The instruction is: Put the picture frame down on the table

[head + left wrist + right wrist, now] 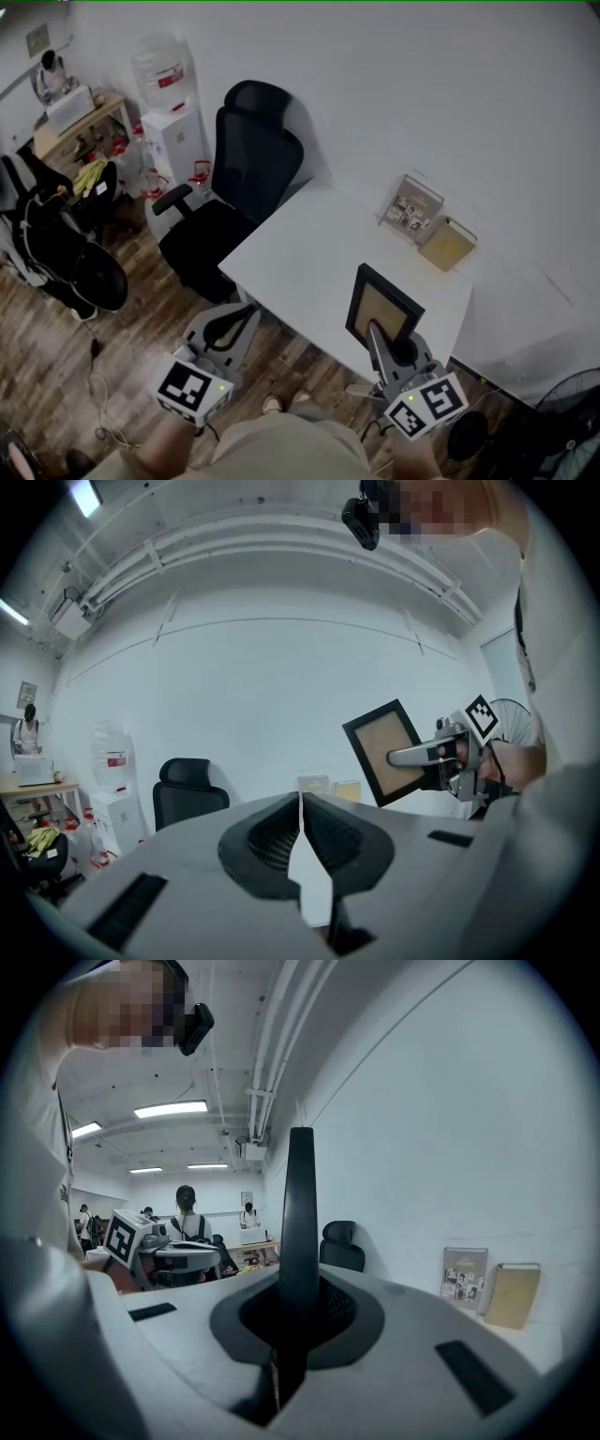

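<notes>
A black picture frame with a brown panel is held upright above the near right part of the white table. My right gripper is shut on the frame's lower edge. In the right gripper view the picture frame shows edge-on as a dark vertical bar between the jaws. From the left gripper view the picture frame and the right gripper appear at the right. My left gripper hangs off the table's near left edge, shut with nothing in it; in its own view the left gripper has its jaws touching.
A photo stand and a tan book lean against the wall at the table's far edge. A black office chair stands left of the table. A water dispenser is farther left. A fan sits at the lower right.
</notes>
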Available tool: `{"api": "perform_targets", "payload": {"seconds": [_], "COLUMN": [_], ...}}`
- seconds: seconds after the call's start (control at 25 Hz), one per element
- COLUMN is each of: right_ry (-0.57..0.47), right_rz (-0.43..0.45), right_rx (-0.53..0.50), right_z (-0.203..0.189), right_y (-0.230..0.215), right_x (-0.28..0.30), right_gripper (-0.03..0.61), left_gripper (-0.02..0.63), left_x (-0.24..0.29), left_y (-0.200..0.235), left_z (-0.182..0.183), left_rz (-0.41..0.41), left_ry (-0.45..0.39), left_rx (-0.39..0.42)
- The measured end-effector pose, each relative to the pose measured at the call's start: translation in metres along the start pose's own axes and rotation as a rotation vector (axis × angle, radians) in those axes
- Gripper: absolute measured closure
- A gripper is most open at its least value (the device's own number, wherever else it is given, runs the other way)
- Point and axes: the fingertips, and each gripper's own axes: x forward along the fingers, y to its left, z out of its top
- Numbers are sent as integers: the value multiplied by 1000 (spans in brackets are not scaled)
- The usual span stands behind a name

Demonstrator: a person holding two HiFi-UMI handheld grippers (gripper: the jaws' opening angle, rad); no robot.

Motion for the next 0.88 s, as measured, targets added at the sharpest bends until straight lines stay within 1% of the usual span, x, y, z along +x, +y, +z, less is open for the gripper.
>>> {"api": "perform_targets", "payload": {"seconds": [0.24,0.44,0.56,0.72,0.88], "right_ry": [2,7,9,6,26], "right_rz": [6,14,20,26,26], "right_rx": [18,40,51,70,103], "right_z": [-6,-10,-11,-13,-20], "right_y": [-12,-30,-43,-65,-96], "right_x": [21,45,61,83,109], "right_gripper": [548,548,548,548,548], "left_gripper": [583,583,583,583,583], "left_x": [1,17,32,60,98], "left_y": [17,32,40,53,66], "left_z": [-15,-16,-13,-17,-18], "left_rz": [44,62,61,57,40], "left_ry": [27,28,24,62,90], "left_rx": [-15,-32,-33,-18,-10]}}
